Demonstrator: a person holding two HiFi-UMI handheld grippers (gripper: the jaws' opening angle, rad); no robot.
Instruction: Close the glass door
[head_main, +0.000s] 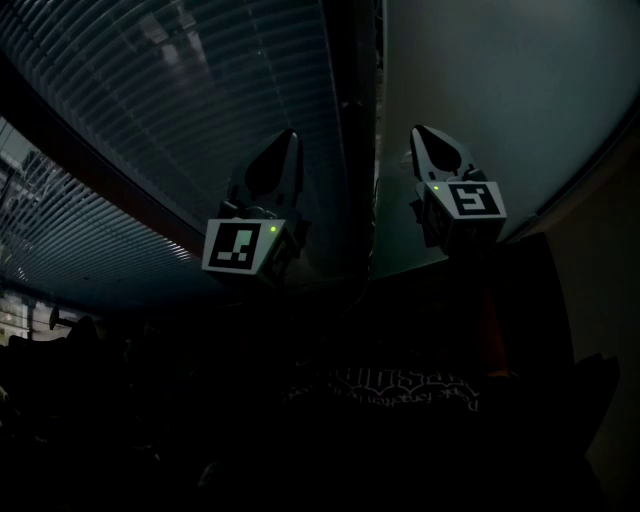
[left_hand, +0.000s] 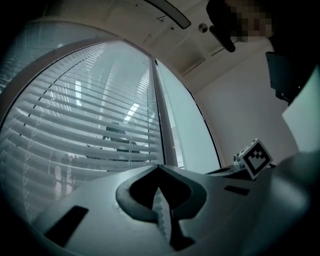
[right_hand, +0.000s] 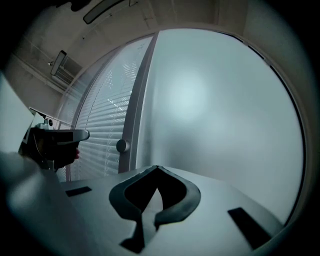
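1. Head view: the left claw (head_main: 288, 140) and the right claw (head_main: 420, 135) point at the glass door (head_main: 500, 90), a frosted pane to the right of a dark frame (head_main: 352, 120) and slatted blinds (head_main: 180, 90).
2. Left gripper view: the left claw's jaws meet at the tips with nothing between them, and it faces the blinds.
3. Right gripper view: the right claw is likewise closed and empty and faces the frosted pane. A round knob (right_hand: 121, 146) sits on the frame.

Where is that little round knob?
In the right gripper view the round knob sits left of centre on the upright frame, between the slatted blinds and the frosted glass.
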